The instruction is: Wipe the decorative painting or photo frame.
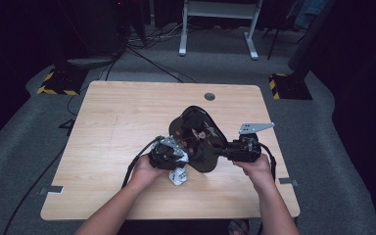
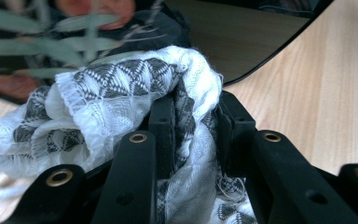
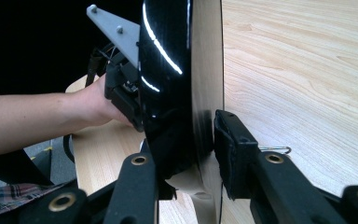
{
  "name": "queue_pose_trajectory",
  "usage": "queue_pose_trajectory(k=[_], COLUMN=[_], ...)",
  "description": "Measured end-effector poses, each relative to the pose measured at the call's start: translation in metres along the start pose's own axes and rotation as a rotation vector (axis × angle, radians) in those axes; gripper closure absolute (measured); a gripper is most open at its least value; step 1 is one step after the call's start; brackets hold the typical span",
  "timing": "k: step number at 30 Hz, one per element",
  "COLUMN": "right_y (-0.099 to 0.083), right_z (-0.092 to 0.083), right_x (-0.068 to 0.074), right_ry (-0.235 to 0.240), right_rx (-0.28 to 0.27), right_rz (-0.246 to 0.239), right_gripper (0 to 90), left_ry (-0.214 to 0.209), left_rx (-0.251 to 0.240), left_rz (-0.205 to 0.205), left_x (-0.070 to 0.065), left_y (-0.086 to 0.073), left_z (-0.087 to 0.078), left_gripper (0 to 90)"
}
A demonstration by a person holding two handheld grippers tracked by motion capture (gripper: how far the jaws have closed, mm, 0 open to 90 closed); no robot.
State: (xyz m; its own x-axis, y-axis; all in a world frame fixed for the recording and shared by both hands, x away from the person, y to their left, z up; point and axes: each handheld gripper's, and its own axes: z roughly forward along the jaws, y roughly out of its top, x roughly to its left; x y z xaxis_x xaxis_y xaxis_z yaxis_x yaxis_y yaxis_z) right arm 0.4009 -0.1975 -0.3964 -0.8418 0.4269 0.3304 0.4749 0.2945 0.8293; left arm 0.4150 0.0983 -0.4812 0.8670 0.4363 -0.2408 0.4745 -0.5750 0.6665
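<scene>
The black tray (image 1: pixel 200 139) sits tilted near the middle of the counter (image 1: pixel 117 112), its right edge clamped by the right tongs (image 3: pixel 204 154). The left tongs (image 2: pixel 196 126) grip a bunched white patterned cloth (image 2: pixel 121 102) pressed at the tray's near-left side. Wiping looks underway; I judge most of the floral surface remains to be covered.
</scene>
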Motion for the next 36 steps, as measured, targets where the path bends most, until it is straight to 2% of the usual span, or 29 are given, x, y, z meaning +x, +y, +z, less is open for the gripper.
queue_pose_trajectory(k=[4,7,11,18,31,36], right_y=[-0.001,-0.002,-0.002,0.000,-0.001,-0.001], right_z=[-0.001,-0.004,-0.007,-0.006,-0.006,-0.006], right_x=[-0.004,-0.005,-0.006,-0.001,0.002,0.002], right_ry=[0.003,-0.031,-0.065,-0.090,-0.101,-0.104], right_rx=[-0.015,-0.025,-0.034,-0.025,-0.022,-0.021], right_rz=[0.021,0.017,0.035,0.013,0.001,0.001], right_gripper=[71.7,74.7,76.7,77.6,77.8,77.8], left_ry=[-0.036,-0.049,-0.064,-0.082,-0.037,-0.060], left_rx=[-0.013,-0.039,-0.087,-0.169,-0.243,-0.279], left_rz=[0.021,0.044,0.058,0.070,0.100,0.105], left_x=[-0.008,-0.014,-0.021,-0.025,-0.026,-0.029], left_y=[0.006,0.011,0.017,0.025,0.039,0.048], left_z=[0.001,-0.004,-0.021,-0.053,-0.106,-0.123], left_gripper=[71.3,71.8,72.4,73.2,73.2,73.3])
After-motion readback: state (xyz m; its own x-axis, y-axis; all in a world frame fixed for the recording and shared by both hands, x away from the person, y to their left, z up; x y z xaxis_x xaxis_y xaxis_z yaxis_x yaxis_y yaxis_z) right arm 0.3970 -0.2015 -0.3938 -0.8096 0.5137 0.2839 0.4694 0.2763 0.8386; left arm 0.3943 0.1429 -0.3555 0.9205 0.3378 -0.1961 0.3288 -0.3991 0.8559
